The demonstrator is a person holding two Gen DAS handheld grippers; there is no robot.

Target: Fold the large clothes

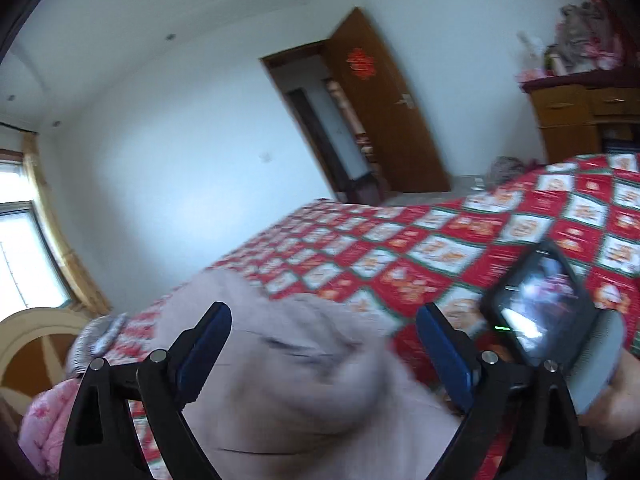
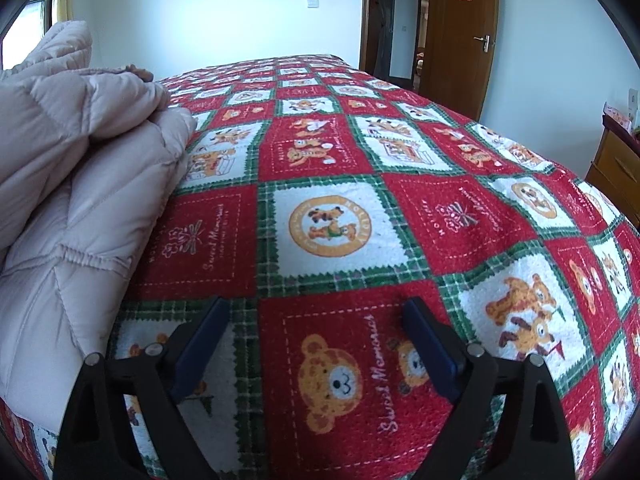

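Note:
A pale pink quilted down coat [image 2: 76,184] lies bunched on the left side of the bed. In the left wrist view the coat [image 1: 304,384] fills the lower middle, blurred. My left gripper [image 1: 324,320] is open, its jaws wide apart just above the coat and holding nothing. My right gripper [image 2: 316,312] is open and empty, low over the bedspread [image 2: 340,152], to the right of the coat. The right gripper's body with its small screen [image 1: 552,312] shows at the right of the left wrist view.
The bed is covered by a red, white and green checked bedspread [image 1: 440,248] with bear prints. A brown door [image 2: 460,24] stands open at the far end. A wooden cabinet [image 1: 580,116] stands at the right. A pink quilt [image 1: 44,420] and headboard [image 1: 28,344] lie at the left.

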